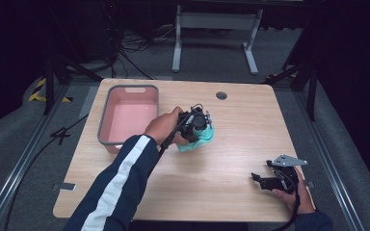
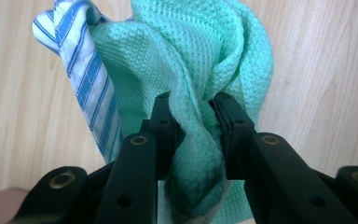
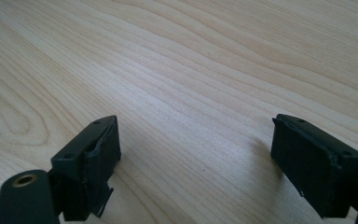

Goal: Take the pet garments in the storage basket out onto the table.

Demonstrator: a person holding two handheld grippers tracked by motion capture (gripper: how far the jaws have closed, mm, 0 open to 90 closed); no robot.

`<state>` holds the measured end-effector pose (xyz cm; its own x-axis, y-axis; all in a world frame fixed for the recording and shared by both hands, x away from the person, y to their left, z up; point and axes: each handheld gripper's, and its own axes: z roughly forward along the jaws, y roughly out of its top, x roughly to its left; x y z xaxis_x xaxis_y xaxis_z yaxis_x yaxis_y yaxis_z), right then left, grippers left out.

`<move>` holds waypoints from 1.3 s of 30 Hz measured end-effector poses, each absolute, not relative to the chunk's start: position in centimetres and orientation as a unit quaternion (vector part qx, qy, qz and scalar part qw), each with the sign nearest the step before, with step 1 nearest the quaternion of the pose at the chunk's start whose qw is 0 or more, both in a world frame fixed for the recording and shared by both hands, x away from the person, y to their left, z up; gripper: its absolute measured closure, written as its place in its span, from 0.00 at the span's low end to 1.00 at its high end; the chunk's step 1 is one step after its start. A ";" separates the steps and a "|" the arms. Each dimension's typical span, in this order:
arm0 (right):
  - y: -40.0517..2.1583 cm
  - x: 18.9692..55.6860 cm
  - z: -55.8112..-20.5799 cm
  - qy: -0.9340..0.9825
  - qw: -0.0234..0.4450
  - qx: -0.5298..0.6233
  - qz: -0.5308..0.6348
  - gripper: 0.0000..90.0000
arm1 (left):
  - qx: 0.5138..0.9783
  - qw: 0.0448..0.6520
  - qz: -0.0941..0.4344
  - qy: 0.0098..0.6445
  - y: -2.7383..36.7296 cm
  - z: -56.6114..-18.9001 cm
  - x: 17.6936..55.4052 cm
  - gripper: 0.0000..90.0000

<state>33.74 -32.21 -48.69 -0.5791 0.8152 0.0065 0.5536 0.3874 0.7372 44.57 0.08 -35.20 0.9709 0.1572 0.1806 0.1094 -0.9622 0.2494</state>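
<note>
Green cloth bunched, folds running away from left claw, clamped

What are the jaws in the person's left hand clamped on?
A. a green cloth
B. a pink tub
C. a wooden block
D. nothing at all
A: in the left gripper view the left gripper has its jaws pinched on a fold of the green cloth, with a blue-striped cloth bunched beside it; the pink tub stands apart on the table.
</note>
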 end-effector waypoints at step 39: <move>-32.2 33.7 -48.7 0.814 0.182 0.419 0.359 0.18 | 0.990 0.105 0.075 0.058 -3.3 -40.2 44.7 0.36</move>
<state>33.74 -32.23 -48.69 -0.5828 0.8126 0.0042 0.5511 0.3915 0.7369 44.75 -3.30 -40.15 0.9820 0.1315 0.1359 0.1001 -0.9712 0.2161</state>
